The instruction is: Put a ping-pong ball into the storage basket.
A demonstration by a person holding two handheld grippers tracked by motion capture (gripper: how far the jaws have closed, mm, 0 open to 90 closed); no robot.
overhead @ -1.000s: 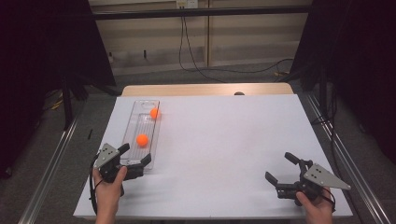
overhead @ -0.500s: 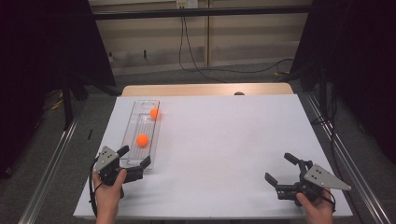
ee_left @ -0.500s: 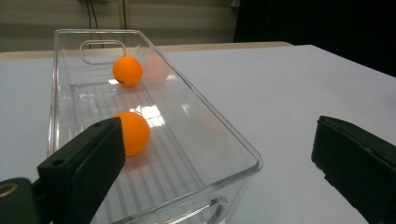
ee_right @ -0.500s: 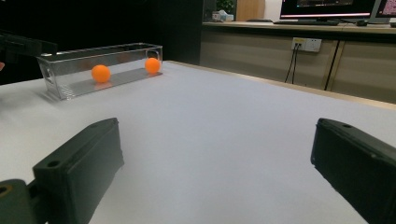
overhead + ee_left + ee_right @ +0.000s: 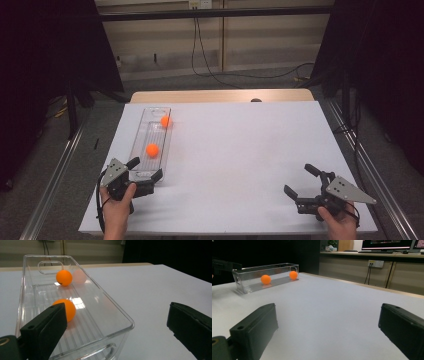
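High view: the wide-open left claw [image 5: 146,169] straddles the near end of the clear tray [image 5: 141,131].

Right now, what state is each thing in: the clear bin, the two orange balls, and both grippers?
clear bin: upright on the white table, open-topped, not gripped.
near orange ball: resting loose on the bin floor, midway along.
far orange ball: resting in the bin near its far end, apart from the other ball.
left gripper: fingers open, at the bin's near end.
right gripper: fingers open, holding nothing, over bare table.
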